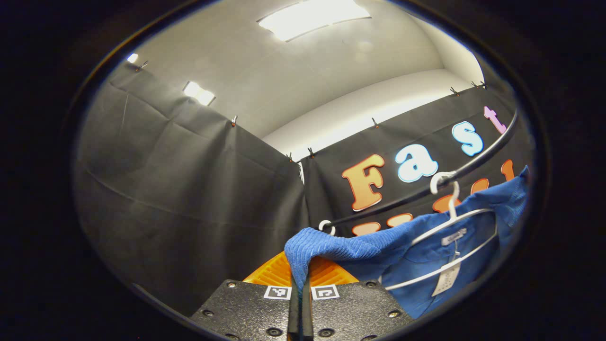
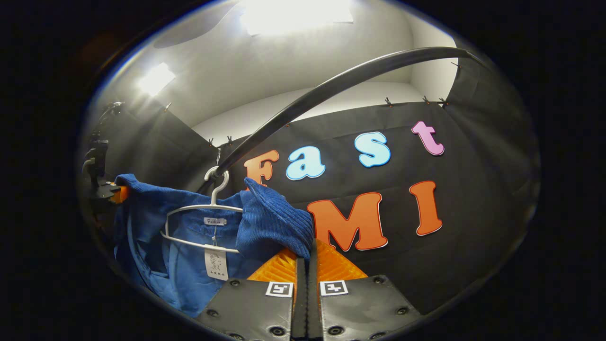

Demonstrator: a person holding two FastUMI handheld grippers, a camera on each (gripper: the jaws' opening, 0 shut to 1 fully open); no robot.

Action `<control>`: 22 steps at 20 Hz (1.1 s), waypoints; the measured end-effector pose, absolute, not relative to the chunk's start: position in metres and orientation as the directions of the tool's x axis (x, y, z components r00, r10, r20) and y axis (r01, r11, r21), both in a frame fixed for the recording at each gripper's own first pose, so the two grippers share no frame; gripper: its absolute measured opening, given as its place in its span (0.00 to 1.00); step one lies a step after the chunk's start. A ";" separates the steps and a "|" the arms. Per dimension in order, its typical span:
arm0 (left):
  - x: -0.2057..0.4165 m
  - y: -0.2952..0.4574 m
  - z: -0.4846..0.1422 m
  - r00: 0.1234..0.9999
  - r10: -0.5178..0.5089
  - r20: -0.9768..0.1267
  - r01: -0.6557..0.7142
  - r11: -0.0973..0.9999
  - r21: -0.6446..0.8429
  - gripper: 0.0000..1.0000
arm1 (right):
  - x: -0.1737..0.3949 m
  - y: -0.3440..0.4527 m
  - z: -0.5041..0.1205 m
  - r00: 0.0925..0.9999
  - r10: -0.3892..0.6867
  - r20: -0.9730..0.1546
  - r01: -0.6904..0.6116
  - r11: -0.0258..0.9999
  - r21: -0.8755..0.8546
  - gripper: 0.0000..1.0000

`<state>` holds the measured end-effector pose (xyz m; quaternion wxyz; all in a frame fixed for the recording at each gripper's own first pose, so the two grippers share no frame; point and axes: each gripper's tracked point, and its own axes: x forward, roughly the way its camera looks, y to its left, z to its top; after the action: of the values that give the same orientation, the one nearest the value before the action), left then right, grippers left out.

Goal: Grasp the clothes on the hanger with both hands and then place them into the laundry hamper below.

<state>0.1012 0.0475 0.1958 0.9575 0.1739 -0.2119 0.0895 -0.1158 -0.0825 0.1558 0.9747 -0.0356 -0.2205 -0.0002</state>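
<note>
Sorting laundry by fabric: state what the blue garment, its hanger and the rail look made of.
Blue garment: ribbed, matte fabric, corduroy or knit by its fine ridges. Hanger: thin white rod, probably coated wire or plastic. Rail: smooth dark tube with a dull sheen, probably painted metal.

Blue garments hanging: one (image 1: 426,246)
White hangers hooking on: two, one bearing the garment (image 1: 454,222), one sitting farther left (image 1: 326,226)
Rails running across: one (image 2: 331,90)
Grippers showing: two (image 1: 300,289) (image 2: 307,279)
</note>
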 end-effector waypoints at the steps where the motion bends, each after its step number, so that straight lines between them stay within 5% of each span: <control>1: 0.111 0.049 0.206 0.892 0.088 0.444 -0.246 0.918 0.311 0.02 | -0.115 -0.084 0.155 0.903 0.010 0.429 0.019 0.998 -0.063 0.07; 13: 0.230 0.069 0.212 0.921 -0.097 0.376 -0.108 0.865 0.489 0.00 | -0.125 -0.080 0.160 0.902 0.005 0.433 0.026 0.997 -0.066 0.07; 22: 0.241 0.108 0.089 0.976 0.017 0.219 -0.082 0.953 0.291 0.02 | -0.116 -0.056 0.170 0.896 0.024 0.443 0.038 0.991 -0.131 0.07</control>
<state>0.2408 0.1079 0.0887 0.9824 0.1508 -0.1075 0.0251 -0.1160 -0.0558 0.1698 0.9713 -0.0684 -0.2279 -0.0038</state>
